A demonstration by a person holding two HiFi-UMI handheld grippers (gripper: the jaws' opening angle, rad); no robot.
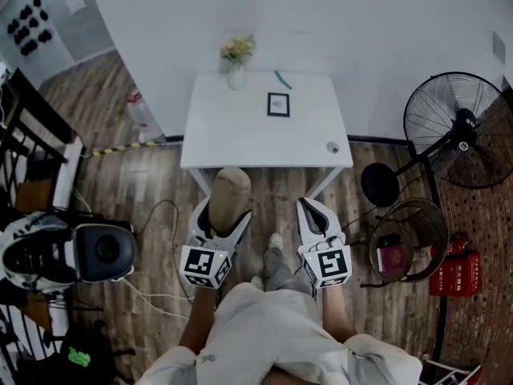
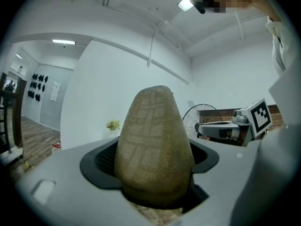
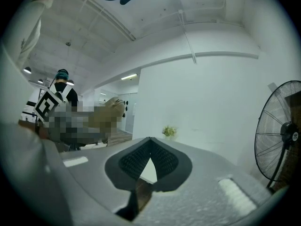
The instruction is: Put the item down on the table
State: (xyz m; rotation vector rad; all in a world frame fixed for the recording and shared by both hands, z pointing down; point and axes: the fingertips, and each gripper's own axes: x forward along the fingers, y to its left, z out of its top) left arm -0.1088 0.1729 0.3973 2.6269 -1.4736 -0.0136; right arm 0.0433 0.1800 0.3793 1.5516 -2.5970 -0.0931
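We see only the upper part of the tan item (image 2: pixel 153 145); its base is lost between the left gripper's (image 1: pixel 225 212) jaws. Ahead of them, the table's (image 1: pixel 240 143) small frame (image 1: pixel 278 104) is too tiny to read.

Surface (image 1: pixel 232 139): front half and L side are lying bare, so wide room is showing for a claw coming in over the near edge. Obstacles sitting on it: flower vase (image 1: pixel 236 64) at back edge, green stick (image 1: pixel 283 79) just R of vase, small framed card (image 1: pixel 278 104) mid-back, round bit (image 1: pixel 332 147) at front-R corner. Left claw (image 1: pixel 224 215), clamping tan item (image 1: pixel 228 195), is hanging just short of near edge, L of centre. Fan (image 1: pixel 461 127) w/ base (image 1: pixel 380 184) and wire basket (image 1: pixel 409 229) are crowding floor on R.
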